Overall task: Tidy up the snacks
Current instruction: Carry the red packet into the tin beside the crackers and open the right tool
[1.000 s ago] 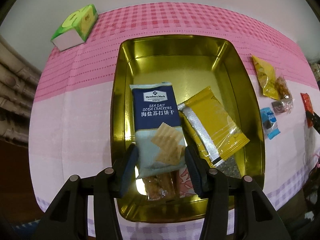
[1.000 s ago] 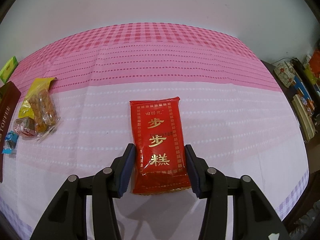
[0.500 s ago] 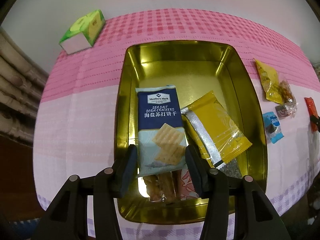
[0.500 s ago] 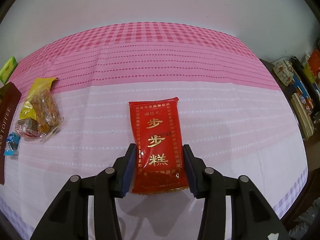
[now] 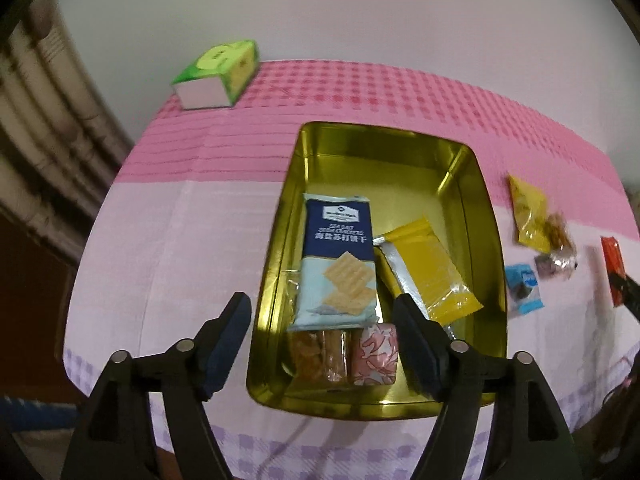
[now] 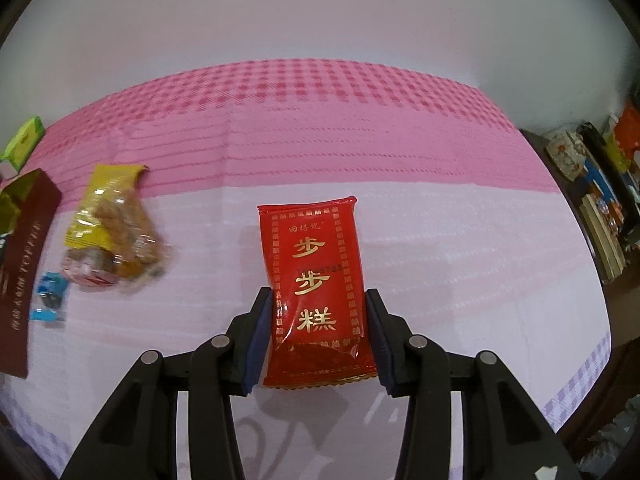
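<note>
gold tin (image 5: 476, 184), red packet (image 6: 316, 280), pink checked cloth (image 6: 320, 92)

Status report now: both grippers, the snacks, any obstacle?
Left gripper opening, nothing held, above gold tin. Right gripper shut on red packet. Cracker pack lies in tin. No obstacle seen.

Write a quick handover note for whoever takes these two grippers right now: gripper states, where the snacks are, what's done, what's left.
Left gripper: jaws opening above the gold tin, nothing held.
Right gripper: shut on the red packet.
Done: cracker packet, yellow packet and two small snacks lie in the tin.
Left: put the red packet in, then the yellow bag and blue candy lying on the tablecloth.
</note>
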Demonstrator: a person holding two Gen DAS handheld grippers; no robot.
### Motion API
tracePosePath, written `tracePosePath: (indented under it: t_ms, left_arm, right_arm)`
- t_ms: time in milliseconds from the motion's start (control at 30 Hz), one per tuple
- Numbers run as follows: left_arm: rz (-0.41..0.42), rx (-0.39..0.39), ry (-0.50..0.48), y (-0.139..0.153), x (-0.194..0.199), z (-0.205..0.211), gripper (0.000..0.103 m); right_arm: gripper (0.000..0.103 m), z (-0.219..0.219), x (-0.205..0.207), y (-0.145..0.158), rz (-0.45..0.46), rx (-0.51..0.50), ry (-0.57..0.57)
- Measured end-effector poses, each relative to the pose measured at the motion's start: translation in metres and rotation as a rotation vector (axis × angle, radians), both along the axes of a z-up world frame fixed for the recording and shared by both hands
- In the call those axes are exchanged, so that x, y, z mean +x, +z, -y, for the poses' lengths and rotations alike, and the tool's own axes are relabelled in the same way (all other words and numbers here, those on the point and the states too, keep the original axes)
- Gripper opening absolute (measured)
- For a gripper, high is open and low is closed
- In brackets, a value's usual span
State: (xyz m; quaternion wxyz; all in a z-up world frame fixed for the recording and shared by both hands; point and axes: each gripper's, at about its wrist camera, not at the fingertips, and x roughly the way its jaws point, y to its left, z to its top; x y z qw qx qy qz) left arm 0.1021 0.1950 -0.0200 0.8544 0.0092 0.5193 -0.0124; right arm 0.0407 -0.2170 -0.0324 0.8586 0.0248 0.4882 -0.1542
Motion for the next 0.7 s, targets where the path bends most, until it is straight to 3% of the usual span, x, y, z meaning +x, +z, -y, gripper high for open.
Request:
tracePosePath:
  t_ms: [100, 400, 700]
  left_arm:
    - [-0.002, -0.013, 0.033, 0.0, -0.003, -0.008, 0.075]
    - [0.05, 0.071, 0.116, 0.007, -0.019, -0.045, 0.075]
    - [0.048, 0.139, 0.068, 0.001, -0.028, -0.049, 0.075]
  right_arm:
    - [0.041, -0.021, 0.005, 0.012, 0.021, 0.008, 0.033]
    - [0.041, -0.106, 0.023, 0.049, 0.084, 0.071, 0.167]
    - [0.041, -0.215, 0.039, 0.047, 0.051, 0.106, 0.339]
